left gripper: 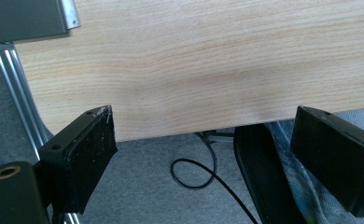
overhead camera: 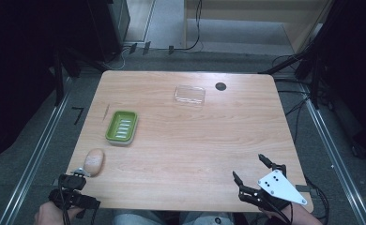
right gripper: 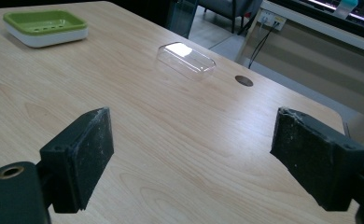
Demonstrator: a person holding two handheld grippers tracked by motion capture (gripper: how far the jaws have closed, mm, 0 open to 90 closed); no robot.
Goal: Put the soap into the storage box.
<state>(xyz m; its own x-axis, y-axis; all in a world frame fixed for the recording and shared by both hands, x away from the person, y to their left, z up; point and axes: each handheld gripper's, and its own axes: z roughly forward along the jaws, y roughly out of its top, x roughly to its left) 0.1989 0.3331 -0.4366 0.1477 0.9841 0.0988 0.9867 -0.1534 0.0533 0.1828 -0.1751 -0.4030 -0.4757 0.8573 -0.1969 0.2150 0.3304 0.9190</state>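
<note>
- At the near left corner of the table (overhead camera: 186,154), the left gripper (overhead camera: 78,174) hovers with its jaws spread and nothing between them; the gripper's own view looks down past the table's edge.
- One soap bar (overhead camera: 94,161), oval and pale beige, lies flat just beyond that gripper, at about its 1 o'clock, so close that contact cannot be told.
- At the near right, the right gripper (overhead camera: 249,168) has its jaws spread wide over bare wood, empty.
- One green soap dish (overhead camera: 121,126) with a slotted floor and white base sits at 12 o'clock from the soap.
- One clear plastic lid (overhead camera: 189,95) lies farther off, toward 1 o'clock, beside one dark round hole (overhead camera: 220,86).
</note>
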